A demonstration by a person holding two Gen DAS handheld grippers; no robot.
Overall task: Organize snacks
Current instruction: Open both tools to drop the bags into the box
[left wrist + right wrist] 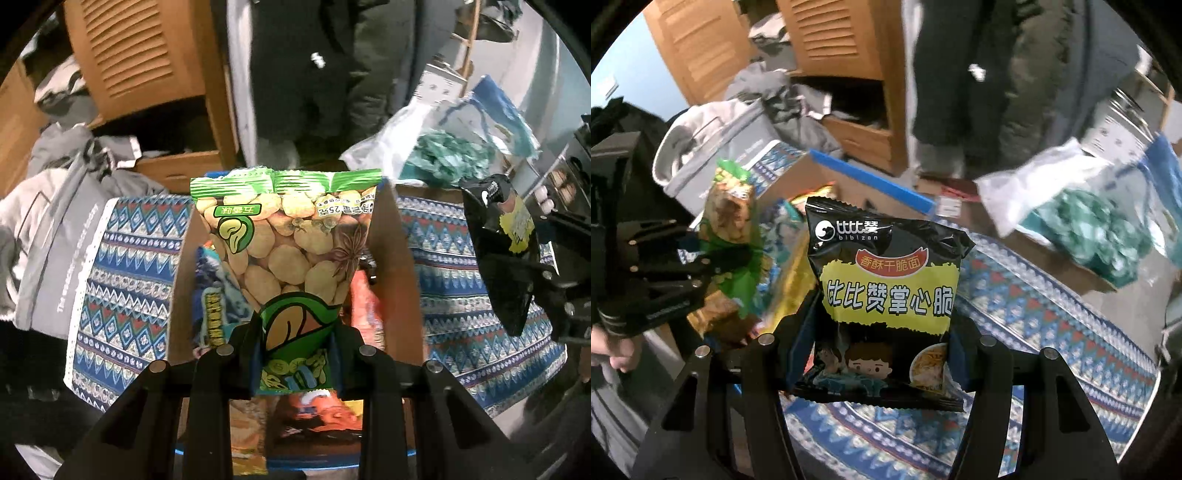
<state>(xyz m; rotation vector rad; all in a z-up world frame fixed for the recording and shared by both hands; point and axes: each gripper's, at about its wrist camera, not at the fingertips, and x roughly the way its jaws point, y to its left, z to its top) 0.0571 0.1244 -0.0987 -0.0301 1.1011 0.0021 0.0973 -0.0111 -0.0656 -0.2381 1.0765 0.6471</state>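
Observation:
My left gripper [295,343] is shut on the bottom end of a green bean snack packet [284,243], held above an open cardboard box [400,266] with several snack packets inside. In the right wrist view the same green packet [733,221] and left gripper [701,254] show at the left, over the box [812,177]. My right gripper [881,332] is shut on a black and yellow crispy noodle packet [886,291], held above the patterned cloth [1052,317] to the right of the box. That black packet [502,236] appears at the right edge of the left wrist view.
A blue patterned cloth [125,266] covers the table under the box. Grey clothes [55,221] lie at the left. A clear bag of green-wrapped sweets [443,155] sits at the back right. A wooden louvred cabinet [140,55] and a person's dark clothing [303,74] stand behind.

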